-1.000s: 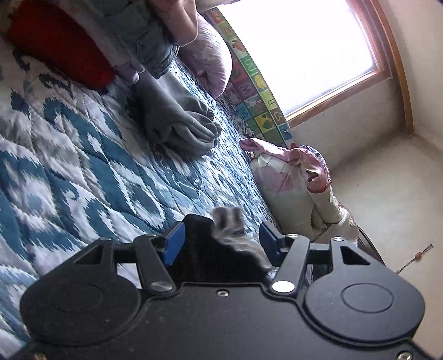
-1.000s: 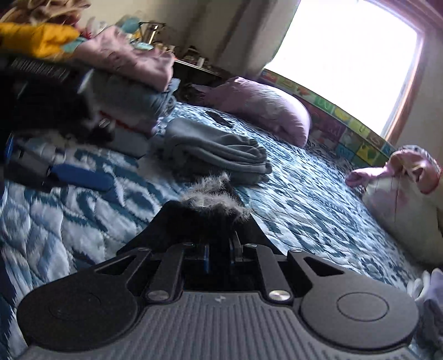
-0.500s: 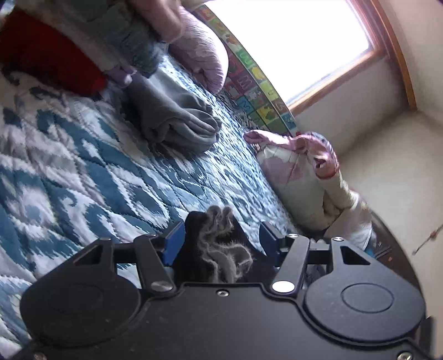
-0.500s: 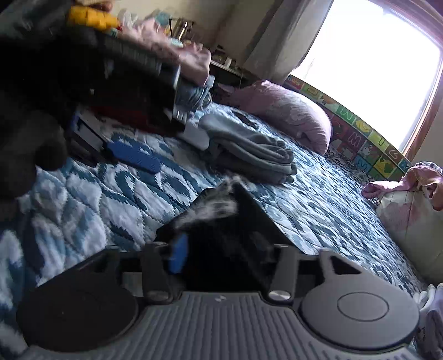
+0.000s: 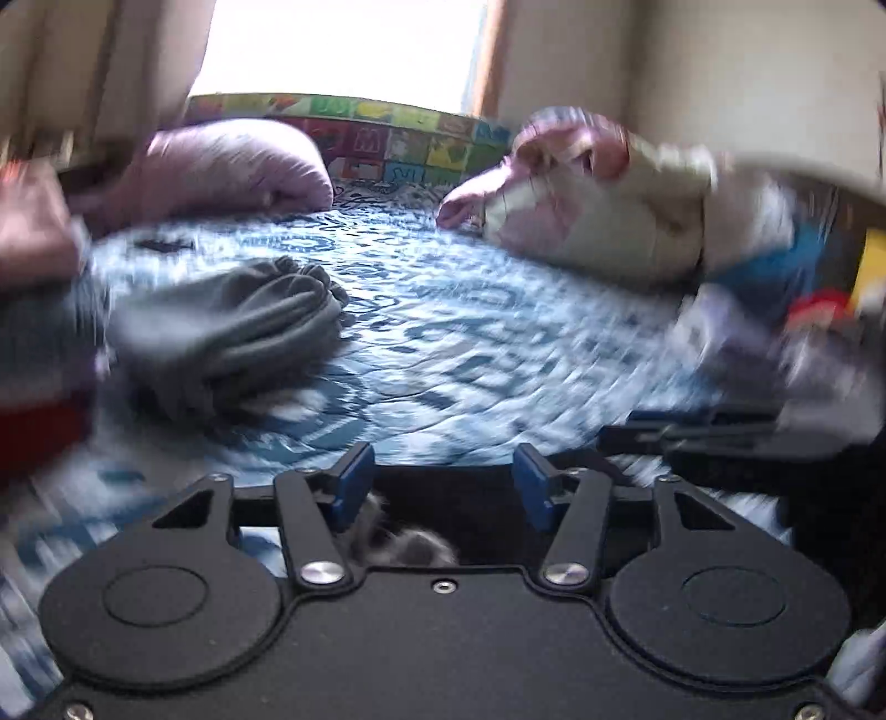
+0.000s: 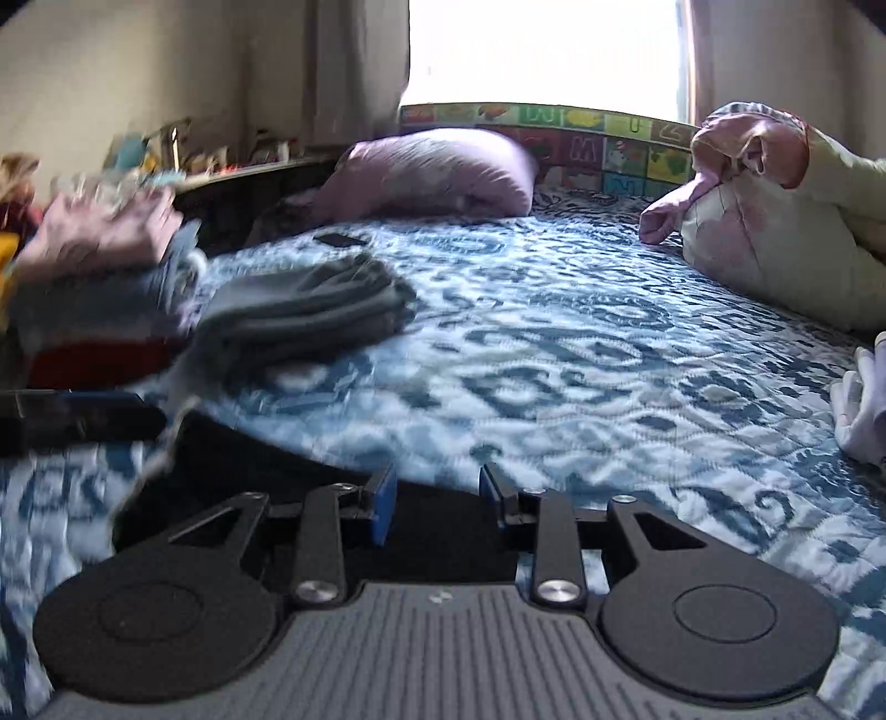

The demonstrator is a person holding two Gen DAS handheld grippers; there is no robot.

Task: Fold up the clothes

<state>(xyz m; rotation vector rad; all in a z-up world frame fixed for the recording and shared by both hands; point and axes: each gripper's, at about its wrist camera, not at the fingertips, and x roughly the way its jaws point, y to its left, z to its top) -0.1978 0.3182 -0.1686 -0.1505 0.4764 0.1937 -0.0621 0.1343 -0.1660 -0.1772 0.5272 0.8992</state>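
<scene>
Far left: stacked clothes pile [image 6: 99, 288], folded grey garment [image 6: 310, 310] just beside it on the bed quilt [image 6: 554, 354]. Left hand-held gripper [image 5: 443, 487] was wide open, black fur-trimmed garment [image 5: 443, 515] lying loose between its fingers. Right hand-held gripper [image 6: 437, 498] was also open over the same cloth. Pink pillow [image 6: 432, 171] sat behind, bundled bedding [image 6: 775, 221] far right.

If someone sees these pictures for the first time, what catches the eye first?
The blue-and-white quilt fills the middle, under a bright window. A folded grey garment lies at left, a pink pillow behind it. Up front, both open grippers straddle a black garment.
</scene>
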